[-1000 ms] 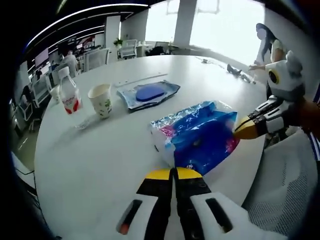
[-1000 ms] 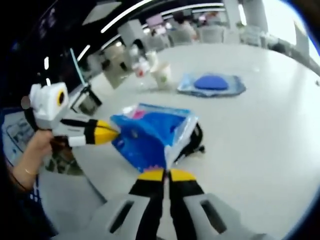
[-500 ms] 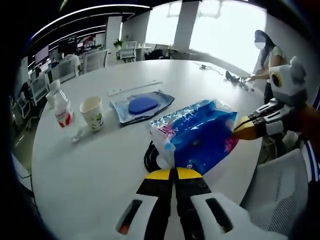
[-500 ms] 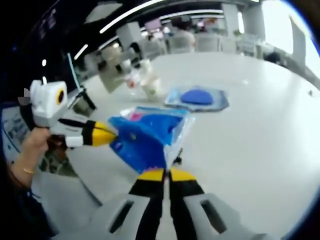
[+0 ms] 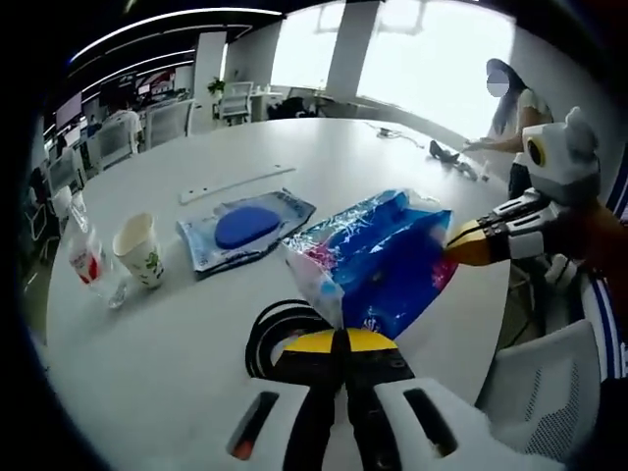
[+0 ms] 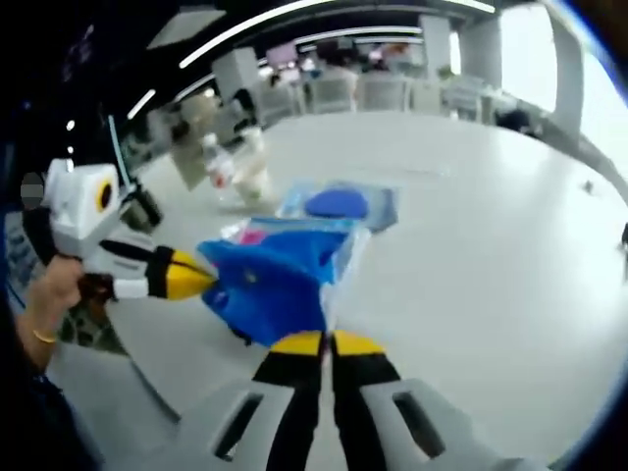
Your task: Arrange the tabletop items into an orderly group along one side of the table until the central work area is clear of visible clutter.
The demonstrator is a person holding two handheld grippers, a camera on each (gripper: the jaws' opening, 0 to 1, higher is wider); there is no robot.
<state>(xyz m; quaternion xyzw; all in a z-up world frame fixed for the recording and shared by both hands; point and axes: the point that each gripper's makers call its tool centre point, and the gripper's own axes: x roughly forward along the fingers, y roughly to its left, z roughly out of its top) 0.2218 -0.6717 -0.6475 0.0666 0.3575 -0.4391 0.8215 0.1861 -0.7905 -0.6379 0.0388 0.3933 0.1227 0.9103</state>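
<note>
A blue plastic pack (image 5: 378, 260) hangs above the white table (image 5: 177, 324), held at both ends. My left gripper (image 5: 343, 340) is shut on its near edge. My right gripper (image 5: 453, 246) comes in from the right, shut on the far end. In the right gripper view, my right gripper (image 6: 316, 343) pinches the blue pack (image 6: 270, 280), and the left gripper (image 6: 201, 280) grips it from the left. A black cable coil (image 5: 273, 332) lies on the table under the pack. A flat blue pouch (image 5: 243, 227), a paper cup (image 5: 138, 261) and a small bottle (image 5: 82, 251) lie further left.
A thin white strip (image 5: 235, 183) lies beyond the pouch. A person (image 5: 505, 98) stands at the table's far side by some dark items (image 5: 446, 152). A mesh chair (image 5: 549, 392) stands at the near right edge. In the right gripper view the pouch (image 6: 339, 204), cup (image 6: 257, 177) and bottle (image 6: 218, 165) cluster far left.
Both grippers have lifted the blue pack off the table, uncovering the black cable coil beneath it. Both views have shifted with the hands.
</note>
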